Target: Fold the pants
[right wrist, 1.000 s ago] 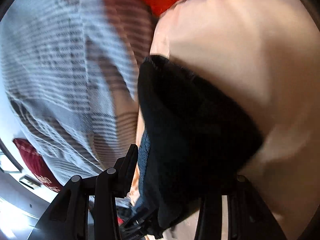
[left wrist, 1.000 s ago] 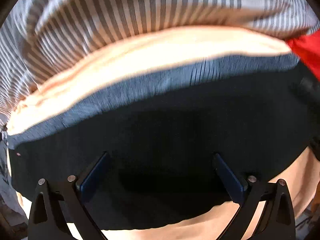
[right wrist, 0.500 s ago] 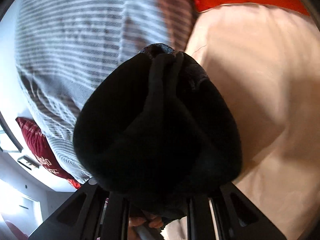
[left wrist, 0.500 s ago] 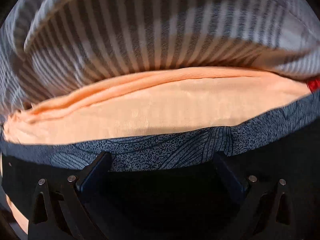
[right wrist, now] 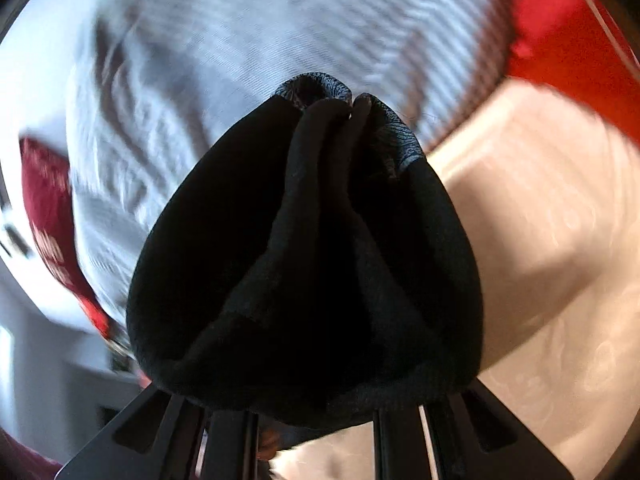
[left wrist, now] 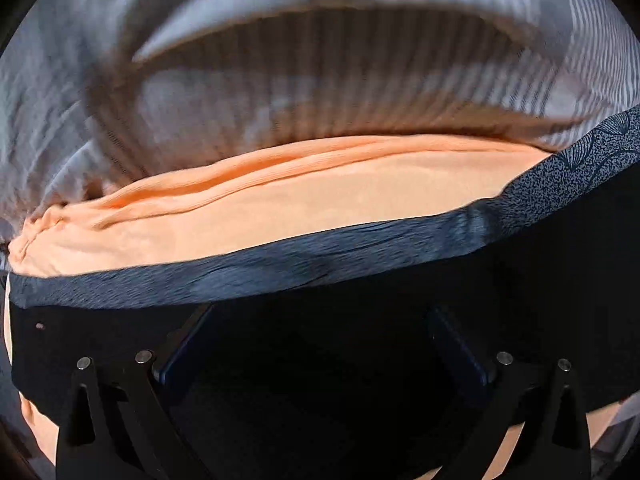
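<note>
Left wrist view: the left gripper [left wrist: 320, 344] points steeply down over the black pants [left wrist: 360, 320], w/ both fingers [left wrist: 180, 340] spread wide apart. Dark cloth fills the gap betw. them, but no pad presses on it, so nothing is pinched on this side. The pants lie across the lower half of the view as a broad black band. Along their far edge runs a patterned grey-blue strip [left wrist: 580, 168], speckled, w/ fan-like line motifs toward the right. Beyond the strip lies a peach sheet [left wrist: 320, 192], bunched into long ridges at its far side. Behind that, a grey-and-white striped cover [left wrist: 360, 80] rises in soft folds; much of it is motion-blurred.

Right wrist view: the right gripper [right wrist: 316, 412] has its fingers drawn close together, pinching a gathered bunch of the black pants [right wrist: 312, 260]. The bunch bulges out over the fingers and hides their tips; the exact pad contact cannot be seen. Folds of the cloth converge to a puckered top, where the same patterned grey-blue fabric [right wrist: 316, 84] shows. To the right the peach sheet [right wrist: 540, 240] is lit brightly. Above and left lies the striped cover [right wrist: 240, 60]. A red cloth [right wrist: 568, 40] sits at upper right, and a dark red pillow w/ pale lettering [right wrist: 48, 216] at far left; the lettering is too blurred to read.
</note>
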Available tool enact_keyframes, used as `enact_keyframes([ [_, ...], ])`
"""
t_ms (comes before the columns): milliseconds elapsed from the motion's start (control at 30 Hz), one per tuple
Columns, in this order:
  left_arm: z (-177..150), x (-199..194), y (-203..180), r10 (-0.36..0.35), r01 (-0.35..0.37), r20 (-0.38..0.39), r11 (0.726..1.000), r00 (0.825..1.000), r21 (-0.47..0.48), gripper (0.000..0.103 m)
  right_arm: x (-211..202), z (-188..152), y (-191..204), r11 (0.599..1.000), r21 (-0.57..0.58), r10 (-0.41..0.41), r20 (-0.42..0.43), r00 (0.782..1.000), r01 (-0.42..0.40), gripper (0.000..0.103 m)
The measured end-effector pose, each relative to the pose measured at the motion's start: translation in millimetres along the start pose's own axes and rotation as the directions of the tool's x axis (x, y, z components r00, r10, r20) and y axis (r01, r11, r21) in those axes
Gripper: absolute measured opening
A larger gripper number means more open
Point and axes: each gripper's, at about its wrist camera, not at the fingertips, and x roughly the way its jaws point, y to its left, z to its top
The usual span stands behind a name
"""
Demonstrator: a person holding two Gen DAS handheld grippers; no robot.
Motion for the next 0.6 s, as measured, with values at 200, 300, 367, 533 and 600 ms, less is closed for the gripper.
enact_keyframes([
  [200, -20, -15, 74, -0.013, 0.011, -0.021, 0.996, 1.000, -0.087, 0.103, 42, -40, 99, 0.936, -0.296, -0.197, 0.009, 0.980, 0.191, 0.014],
  [300, -31, -22, 121, 0.000, -0.003, -0.028, 0.993, 1.000, -0.117, 0.103, 81, -71, 136, 0.878, -0.402, -0.278, 0.012, 0.960, 0.260, 0.014],
  [367, -37, -27, 150, 0.021, -0.024, -0.021, 0.989, 1.000, -0.144, 0.103, 110, -92, 149, 0.832, -0.460, -0.337, 0.023, 0.941, 0.309, 0.014],
  [533, -48, -30, 217, 0.070, -0.073, -0.024, 0.978, 0.997, -0.195, 0.103, 191, -157, 165, 0.665, -0.604, -0.510, 0.063, 0.858, 0.439, 0.017],
  [600, -51, -27, 230, 0.080, -0.085, -0.036, 0.975, 0.996, -0.206, 0.103, 220, -178, 166, 0.579, -0.650, -0.583, 0.092, 0.807, 0.492, 0.021],
])
